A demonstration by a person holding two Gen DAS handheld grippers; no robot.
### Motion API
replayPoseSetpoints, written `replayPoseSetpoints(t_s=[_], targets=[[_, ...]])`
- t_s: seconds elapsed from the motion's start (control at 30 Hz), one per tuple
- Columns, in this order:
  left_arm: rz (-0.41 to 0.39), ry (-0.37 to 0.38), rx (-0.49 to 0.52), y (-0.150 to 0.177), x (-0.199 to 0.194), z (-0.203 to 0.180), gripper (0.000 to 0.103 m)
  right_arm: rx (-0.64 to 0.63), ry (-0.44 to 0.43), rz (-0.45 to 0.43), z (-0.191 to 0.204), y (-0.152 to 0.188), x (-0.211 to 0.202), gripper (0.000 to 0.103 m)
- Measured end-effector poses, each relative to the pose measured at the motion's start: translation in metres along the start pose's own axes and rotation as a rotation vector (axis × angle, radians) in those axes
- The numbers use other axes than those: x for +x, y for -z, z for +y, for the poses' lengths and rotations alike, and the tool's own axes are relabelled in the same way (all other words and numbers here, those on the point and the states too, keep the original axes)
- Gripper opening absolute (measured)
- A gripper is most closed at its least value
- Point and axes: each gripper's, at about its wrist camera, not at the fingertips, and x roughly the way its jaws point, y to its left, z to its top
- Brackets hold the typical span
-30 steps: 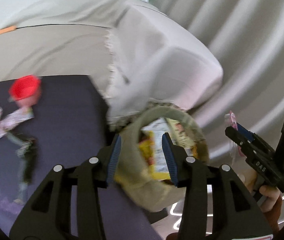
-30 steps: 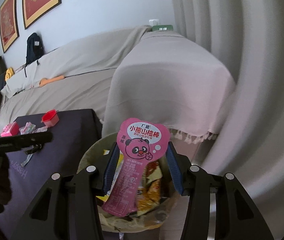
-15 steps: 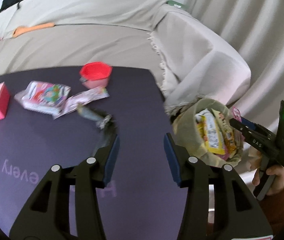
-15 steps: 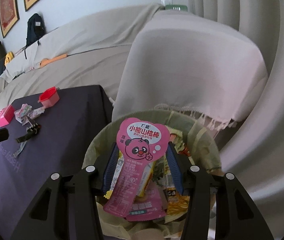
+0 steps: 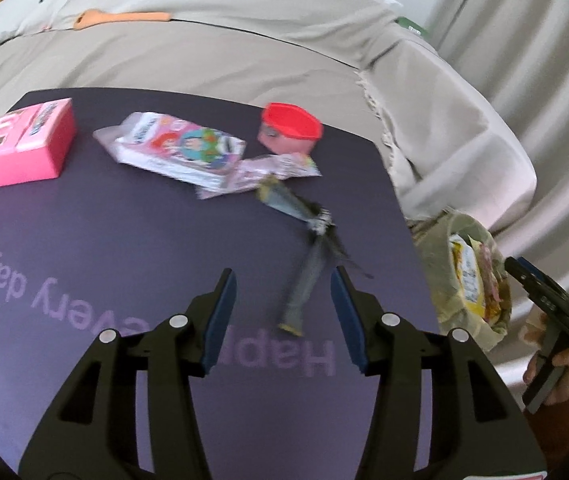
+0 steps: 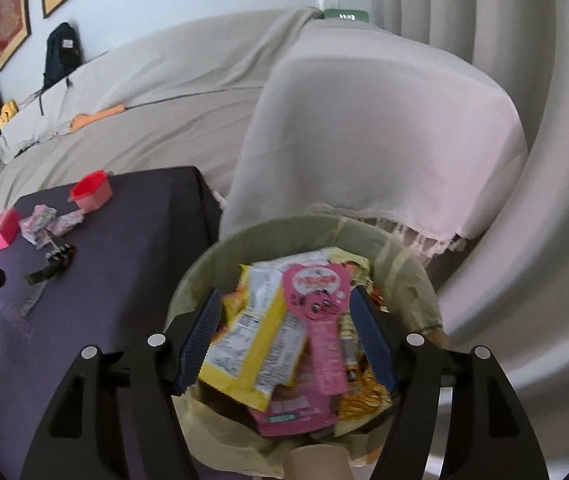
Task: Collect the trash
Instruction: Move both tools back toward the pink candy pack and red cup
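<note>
My right gripper (image 6: 284, 296) hangs over the lined trash bin (image 6: 200, 276), its jaws opening. A pink panda wrapper (image 6: 320, 312) lies loose between them on the pile of snack packets, and neither pad touches it. My left gripper (image 5: 282, 280) is over the dark purple table (image 5: 84, 240), its jaws opening around nothing. A grey strip wrapper (image 5: 304, 280) lies on the table just beyond its fingertips, joined to a dark crumpled wrapper (image 5: 292, 204). Further back lie a pale pink wrapper (image 5: 260, 172) and a colourful packet (image 5: 176, 148).
A pink box (image 5: 24, 148) sits at the table's back left and a red-lidded cup (image 5: 290, 128) at its back right. The bin (image 5: 464, 276) stands off the table's right edge, with my right gripper (image 5: 524, 276) above it. A covered sofa (image 5: 244, 40) runs behind.
My left gripper swung away from the bin to above the table. My right gripper sank toward the bin and opened, and the pink panda wrapper dropped from it onto the trash.
</note>
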Motion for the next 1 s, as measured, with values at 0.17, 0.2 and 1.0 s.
replayPoseSetpoints(t_s=[0.17,0.2,1.0], targets=[[-0.044,-0.011,-0.03,-0.006,-0.008,0.03,0.047,-0.02,-0.114,-0.036,0.024,-0.007,-0.007,0.064],[-0.05,-0.013,-0.035,-0.006,-0.01,0.035,0.048,-0.028,-0.146,-0.034,0.031,-0.007,-0.006,0.064],[-0.107,-0.01,0.102,-0.114,0.05,0.064,0.048,-0.253,-0.36,0.12,0.151,0.014,0.035,0.065]])
